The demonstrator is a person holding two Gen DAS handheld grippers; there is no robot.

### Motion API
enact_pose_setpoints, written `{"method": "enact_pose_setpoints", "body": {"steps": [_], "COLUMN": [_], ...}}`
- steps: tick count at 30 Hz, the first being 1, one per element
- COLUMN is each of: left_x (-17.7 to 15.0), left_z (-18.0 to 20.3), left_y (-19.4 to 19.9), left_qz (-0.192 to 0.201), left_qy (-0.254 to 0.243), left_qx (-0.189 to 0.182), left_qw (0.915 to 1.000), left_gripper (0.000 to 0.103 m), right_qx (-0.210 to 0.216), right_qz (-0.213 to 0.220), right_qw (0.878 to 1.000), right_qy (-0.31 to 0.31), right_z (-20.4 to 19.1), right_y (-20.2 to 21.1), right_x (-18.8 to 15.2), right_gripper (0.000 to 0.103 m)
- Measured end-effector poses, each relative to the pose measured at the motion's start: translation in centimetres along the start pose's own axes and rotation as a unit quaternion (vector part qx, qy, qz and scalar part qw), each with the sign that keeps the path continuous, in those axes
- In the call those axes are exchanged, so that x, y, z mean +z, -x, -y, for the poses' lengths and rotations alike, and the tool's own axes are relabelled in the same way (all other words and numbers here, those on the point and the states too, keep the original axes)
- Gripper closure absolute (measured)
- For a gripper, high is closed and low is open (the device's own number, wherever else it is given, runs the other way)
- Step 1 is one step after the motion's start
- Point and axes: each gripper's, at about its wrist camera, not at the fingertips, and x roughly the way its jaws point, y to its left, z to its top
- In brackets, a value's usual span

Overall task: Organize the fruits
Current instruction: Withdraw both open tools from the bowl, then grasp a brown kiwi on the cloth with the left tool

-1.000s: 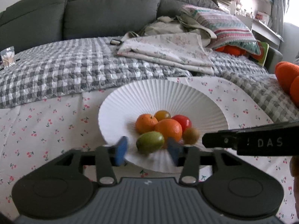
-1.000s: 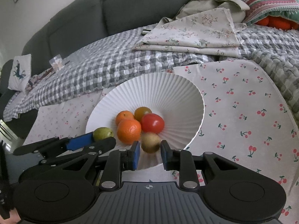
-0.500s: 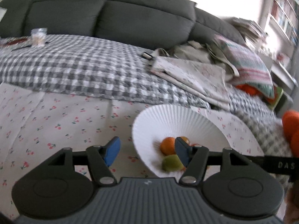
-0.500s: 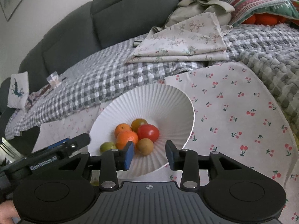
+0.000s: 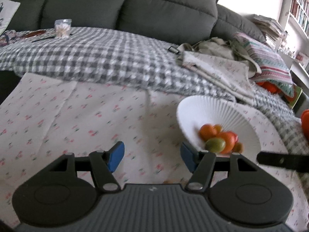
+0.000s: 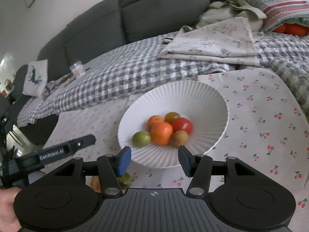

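Note:
A white ribbed bowl [image 6: 204, 96] stands on the cherry-print cloth [image 6: 260, 116] and holds several fruits: two oranges [image 6: 161, 133], a red tomato [image 6: 182, 125], a green fruit [image 6: 141, 138] and a brown kiwi [image 6: 180, 138]. It also shows in the left wrist view [image 5: 231, 112]. My right gripper [image 6: 154, 161] is open and empty just in front of the bowl's near rim. My left gripper [image 5: 152, 156] is open and empty over the cloth, left of the bowl. Two loose fruits [image 6: 125, 179] lie on the cloth under my right gripper's left finger.
A grey checked blanket [image 5: 96, 61] covers the sofa behind the cloth. Folded floral fabric [image 6: 216, 42] and a striped pillow [image 6: 270, 2] lie at the back right. A small clear container [image 5: 62, 28] sits at the back left. Orange items [image 5: 305, 123] show at the right edge.
Both grippers have opened wide and drawn back from the bowl. My left gripper has swung left, away from the green fruit, which stays in the bowl. My right gripper let go of the kiwi.

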Motion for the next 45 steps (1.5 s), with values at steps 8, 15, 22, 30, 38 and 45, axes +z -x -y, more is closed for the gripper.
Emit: {"method": "enact_pose_setpoints", "body": {"steps": [8, 15, 22, 30, 38, 45], "left_x": [-2.0, -4.6, -5.5, -5.6, -5.5, -5.1], "left_z": [-0.3, 1.1, 1.0, 1.0, 1.8, 1.8], "left_y": [2.5, 2.7, 1.7, 0.4, -0.6, -0.7], "left_qz": [-0.010, -0.044, -0.066, -0.059, -0.057, -0.073], "left_qy": [-0.020, -0.082, -0.117, -0.156, -0.182, -0.167], "left_qx": [-0.024, -0.039, -0.040, -0.034, -0.045, -0.057], "left_qw": [0.9995, 0.9949, 0.9901, 0.9854, 0.9807, 0.9815], "left_gripper": [0.039, 0.039, 0.042, 0.053, 0.066, 0.080], "right_qx": [0.018, 0.031, 0.032, 0.031, 0.034, 0.027], "right_qz": [-0.001, -0.004, -0.008, -0.012, -0.028, -0.041], "right_qw": [1.000, 0.999, 0.999, 0.999, 0.999, 0.998], "right_qy": [0.003, 0.006, 0.010, 0.010, 0.019, 0.026], "right_z": [-1.0, -1.8, -2.2, -2.3, -3.4, -3.8], "right_y": [0.8, 2.2, 2.8, 2.9, 1.8, 0.6], "right_x": [-0.6, -1.5, -2.0, -2.2, -2.7, -3.0], "right_gripper": [0.050, 0.050, 0.049, 0.050, 0.049, 0.049]}}
